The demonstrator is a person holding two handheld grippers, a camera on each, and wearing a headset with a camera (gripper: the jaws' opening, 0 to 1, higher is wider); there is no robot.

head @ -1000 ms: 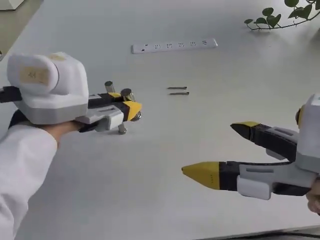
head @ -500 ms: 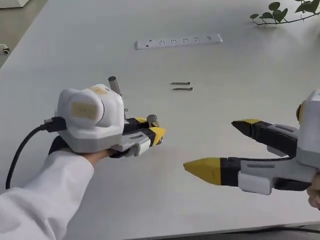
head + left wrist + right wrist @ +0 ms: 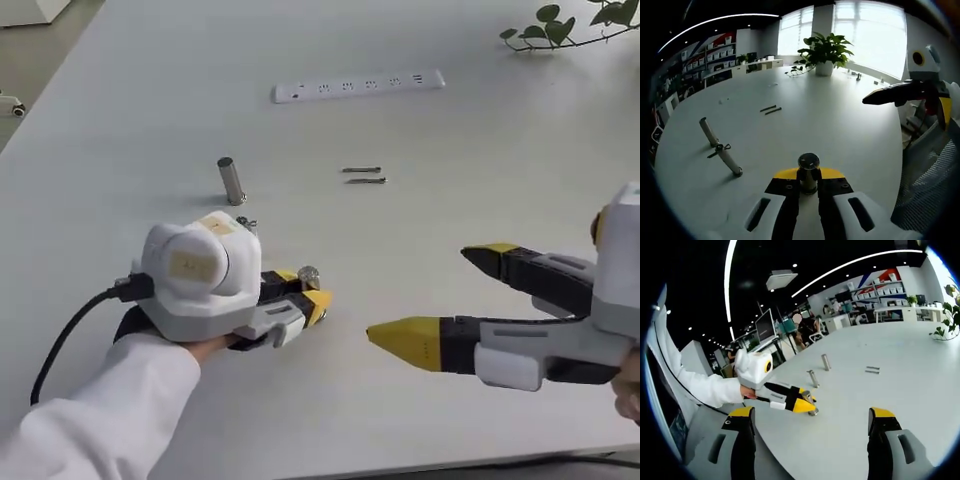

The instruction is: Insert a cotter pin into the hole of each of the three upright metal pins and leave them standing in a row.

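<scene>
My left gripper (image 3: pixel 306 292) is shut on a short metal pin (image 3: pixel 309 276), held upright low over the white table; in the left gripper view the pin (image 3: pixel 808 172) stands between the yellow tips. A second pin (image 3: pixel 231 181) stands upright farther back. A third pin (image 3: pixel 730 161) carries a cotter pin (image 3: pixel 720 148) through its top; in the head view my left gripper's body hides most of it. Two loose cotter pins (image 3: pixel 364 175) lie side by side. My right gripper (image 3: pixel 420 295) hovers open and holds nothing, to the right of the held pin.
A white power strip (image 3: pixel 357 85) lies at the back of the table (image 3: pixel 480 140). Plant leaves (image 3: pixel 565 25) reach in at the far right corner. A black cable (image 3: pixel 70 335) trails from my left gripper. The table's near edge runs just below both grippers.
My left gripper has carried the pin away from the other two pins, toward the near edge and to the right. The right gripper has stayed open in place.
</scene>
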